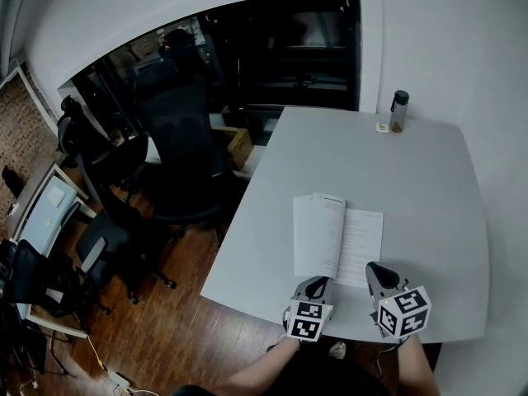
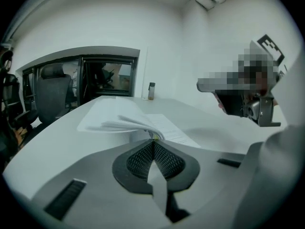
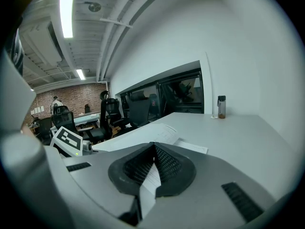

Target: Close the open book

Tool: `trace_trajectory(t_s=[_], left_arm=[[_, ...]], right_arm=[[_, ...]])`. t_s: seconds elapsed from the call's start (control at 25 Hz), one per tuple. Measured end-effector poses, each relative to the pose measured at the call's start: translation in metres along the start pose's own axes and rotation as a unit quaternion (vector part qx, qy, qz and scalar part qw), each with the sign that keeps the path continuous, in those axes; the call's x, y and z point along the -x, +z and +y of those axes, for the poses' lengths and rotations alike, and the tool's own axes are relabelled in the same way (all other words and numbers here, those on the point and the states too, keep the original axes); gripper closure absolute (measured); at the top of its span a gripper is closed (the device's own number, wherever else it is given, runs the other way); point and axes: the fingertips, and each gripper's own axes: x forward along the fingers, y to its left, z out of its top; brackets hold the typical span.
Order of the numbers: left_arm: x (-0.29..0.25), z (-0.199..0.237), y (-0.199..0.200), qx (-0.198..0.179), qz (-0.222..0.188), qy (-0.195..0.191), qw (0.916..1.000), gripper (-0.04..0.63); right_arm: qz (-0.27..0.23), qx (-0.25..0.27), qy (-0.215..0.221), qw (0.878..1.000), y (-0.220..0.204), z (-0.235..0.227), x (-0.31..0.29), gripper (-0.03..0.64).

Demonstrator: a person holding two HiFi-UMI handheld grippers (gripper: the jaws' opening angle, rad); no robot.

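Nearest, the left tongs are pressed together with nothing between them, their tips just short of the near edge of the open book. Beside them, the right tongs are likewise pressed together and empty, over the book's near right corner. The book lies open on the grey worktop, its left pages fanned up and its right page flat. Well beyond it, a bottle stands at the far edge. Left of the worktop are black office chairs.
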Motion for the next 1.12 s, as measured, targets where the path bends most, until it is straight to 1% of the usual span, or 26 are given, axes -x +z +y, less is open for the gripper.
trace_trajectory(t_s=[0.12, 0.24, 0.44, 0.6, 0.72, 0.84, 0.92, 1.0, 1.12], left_arm=[[-0.012, -0.016, -0.007, -0.009, 0.006, -0.008, 0.9999, 0.591], [-0.014, -0.023, -0.011, 0.002, 0.016, -0.004, 0.9999, 0.591], [-0.012, -0.035, -0.002, 0.018, 0.008, 0.001, 0.9998, 0.591], [-0.002, -0.042, 0.020, 0.017, -0.011, 0.000, 0.9998, 0.591], [0.009, -0.044, 0.042, 0.025, -0.029, -0.005, 0.9992, 0.591], [0.020, -0.050, 0.068, 0.025, -0.046, -0.020, 0.9984, 0.591], [0.028, -0.056, 0.089, 0.022, -0.065, -0.033, 0.9971, 0.591], [0.040, -0.060, 0.109, 0.013, -0.084, -0.047, 0.9953, 0.591], [0.058, -0.065, 0.130, -0.003, -0.106, -0.064, 0.9923, 0.591]], right_arm=[[0.001, 0.003, -0.004, 1.000, -0.004, -0.008, 0.013, 0.614], [0.003, 0.006, -0.009, 1.000, -0.008, -0.018, 0.027, 0.614], [-0.001, 0.001, -0.012, 1.000, -0.014, -0.035, 0.047, 0.614], [-0.019, -0.009, -0.001, 1.000, -0.014, -0.041, 0.054, 0.614], [-0.042, -0.016, 0.002, 0.999, -0.004, -0.041, 0.058, 0.614], [-0.068, -0.017, 0.005, 0.998, 0.010, -0.039, 0.066, 0.614], [-0.075, -0.010, -0.004, 0.997, 0.019, -0.038, 0.069, 0.614], [-0.074, 0.000, -0.016, 0.997, 0.027, -0.033, 0.071, 0.614], [-0.095, 0.006, -0.024, 0.995, 0.046, -0.021, 0.079, 0.614]])
